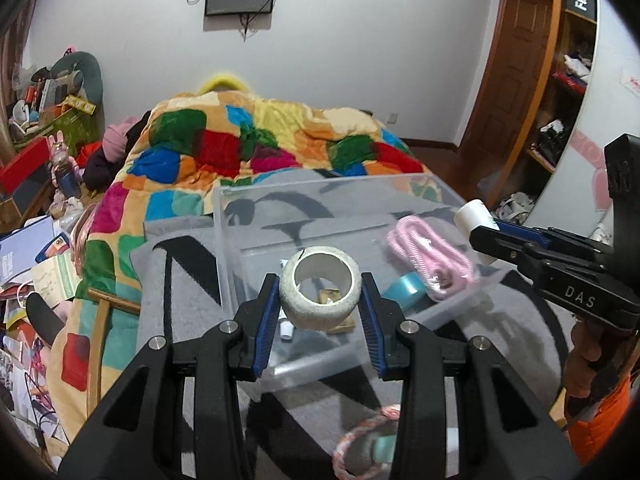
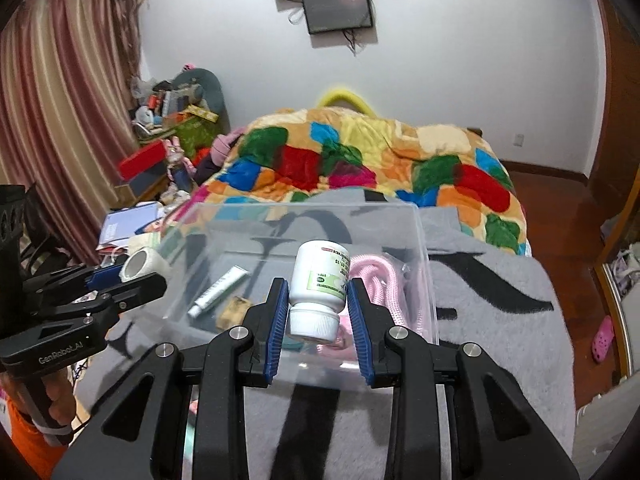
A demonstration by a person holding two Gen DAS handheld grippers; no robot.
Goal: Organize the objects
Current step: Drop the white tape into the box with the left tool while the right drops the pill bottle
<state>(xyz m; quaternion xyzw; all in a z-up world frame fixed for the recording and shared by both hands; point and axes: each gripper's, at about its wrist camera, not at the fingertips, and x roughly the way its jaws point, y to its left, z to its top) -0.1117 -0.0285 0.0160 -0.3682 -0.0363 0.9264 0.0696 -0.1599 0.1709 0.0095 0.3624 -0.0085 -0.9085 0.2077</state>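
My left gripper (image 1: pixel 320 296) is shut on a white bandage roll (image 1: pixel 320 308), held above the near part of a clear plastic bin (image 1: pixel 224 240) on the grey blanket. My right gripper (image 2: pixel 318 300) is shut on a white pill bottle (image 2: pixel 318 280), cap toward me, held over the same bin (image 2: pixel 424 248). Inside the bin lie a pink coiled cord (image 1: pixel 432 256), a blue tape roll (image 1: pixel 404 286), a small tube (image 2: pixel 218 290) and a small tan block (image 2: pixel 234 310). Each gripper shows in the other's view: the right gripper (image 1: pixel 480 224), the left gripper (image 2: pixel 136 270).
The bin sits on a grey blanket (image 2: pixel 492 292) over a bed with a patchwork quilt (image 1: pixel 240 140). A braided pink ring (image 1: pixel 360 436) lies on the blanket near me. Clutter piles the floor at left (image 1: pixel 32 264). A wardrobe (image 1: pixel 560 92) stands at right.
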